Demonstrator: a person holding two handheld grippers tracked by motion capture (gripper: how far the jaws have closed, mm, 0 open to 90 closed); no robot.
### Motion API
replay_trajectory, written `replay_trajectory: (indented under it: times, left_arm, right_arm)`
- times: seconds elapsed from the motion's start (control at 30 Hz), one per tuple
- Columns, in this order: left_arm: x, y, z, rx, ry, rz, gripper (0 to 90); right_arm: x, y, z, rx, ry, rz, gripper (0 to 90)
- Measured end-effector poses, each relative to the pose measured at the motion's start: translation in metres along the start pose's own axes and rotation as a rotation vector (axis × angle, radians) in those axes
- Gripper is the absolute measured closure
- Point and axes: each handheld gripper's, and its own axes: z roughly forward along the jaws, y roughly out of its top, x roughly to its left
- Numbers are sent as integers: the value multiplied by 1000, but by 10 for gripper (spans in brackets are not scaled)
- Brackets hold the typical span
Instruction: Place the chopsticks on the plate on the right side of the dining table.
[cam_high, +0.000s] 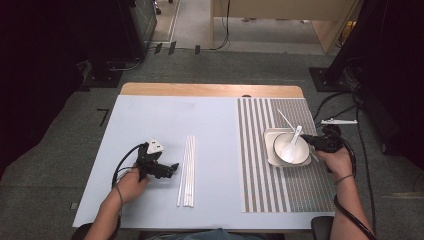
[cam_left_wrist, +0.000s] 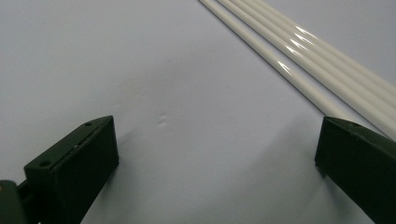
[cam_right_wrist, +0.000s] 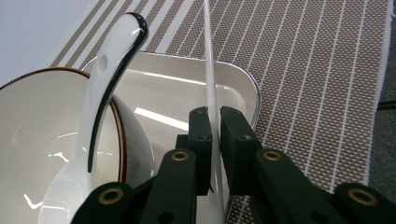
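Pale blue tabletop, striped placemat

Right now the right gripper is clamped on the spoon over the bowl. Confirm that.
Not the spoon. The right gripper is clamped on a thin white chopstick; the spoon rests free in the bowl. The right gripper view shows it.
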Motion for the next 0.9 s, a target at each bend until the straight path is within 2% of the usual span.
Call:
replay_trajectory:
  times: [0.33, 0.63, 0.77, 0.9]
  left_arm:
    - [0, 0, 0, 0, 0, 0, 0]
    - [0, 0, 0, 0, 0, 0, 0]
    - [0, 0, 0, 0, 0, 0, 0]
    - [0, 0, 0, 0, 0, -1, 0]
  right_arm:
    - [-1, 1, -5, -21, 0, 7, 798]
    - [2, 5, -14, -36, -41, -4, 765]
    - [2, 7, -17, -47, -43, 5, 760]
    - [5, 10, -22, -56, -64, 9, 726]
